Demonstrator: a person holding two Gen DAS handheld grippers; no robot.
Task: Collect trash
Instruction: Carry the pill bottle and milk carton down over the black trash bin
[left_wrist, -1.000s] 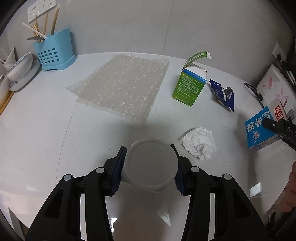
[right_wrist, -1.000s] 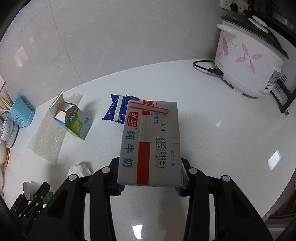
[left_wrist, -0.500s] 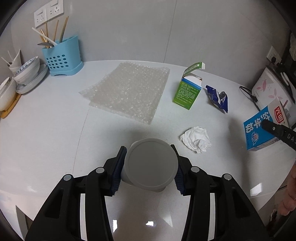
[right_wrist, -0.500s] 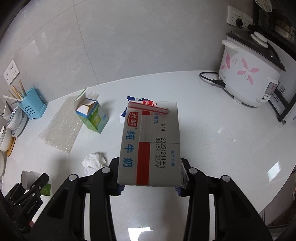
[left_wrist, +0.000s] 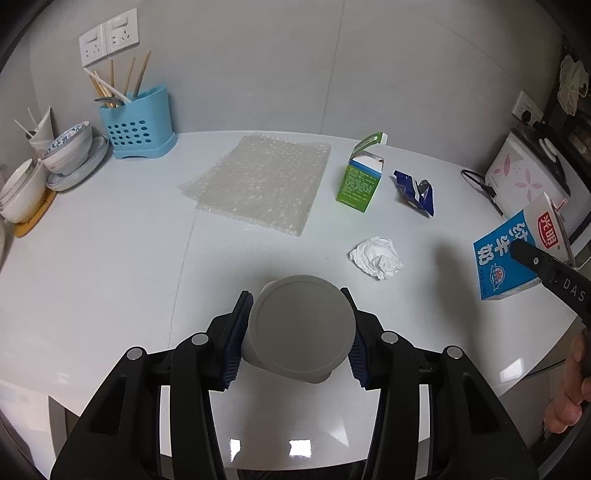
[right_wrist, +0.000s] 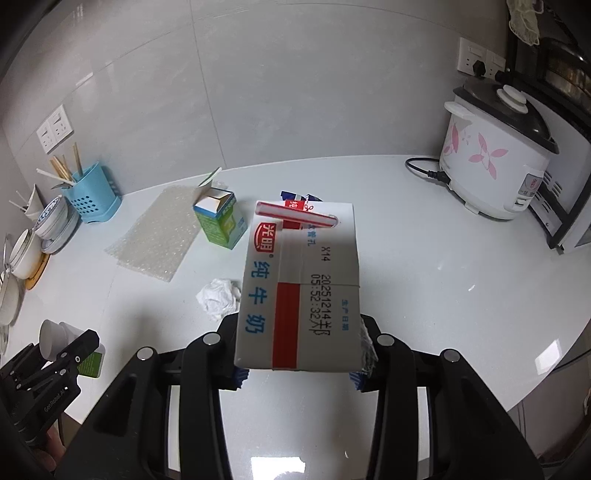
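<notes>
The left claw (left_wrist: 298, 328) is clamped on a white plastic cup (left_wrist: 301, 326), its blue pads pressed against the cup's sides, with the cup's flat base facing the camera and the whole thing held clear above the white tabletop (left_wrist: 110, 258). The right claw (right_wrist: 298, 354) grips a blue-and-white milk carton (right_wrist: 301, 288) by its two sides, a red-striped straw (right_wrist: 295, 214) still stuck across its top; the carton too hangs off the tabletop.

Left lying on the tabletop are a crumpled white tissue (left_wrist: 376, 256), a sheet of bubble wrap (left_wrist: 258, 182), an open green box (left_wrist: 360, 181) standing upright just beside it, and a crumpled blue wrapper (left_wrist: 415, 192) near the box. A blue utensil holder (left_wrist: 138, 127) with chopsticks and stacked bowls (left_wrist: 70, 147) sit at the far left edge, and a flowered rice cooker (right_wrist: 498, 158) stands at the far right.
</notes>
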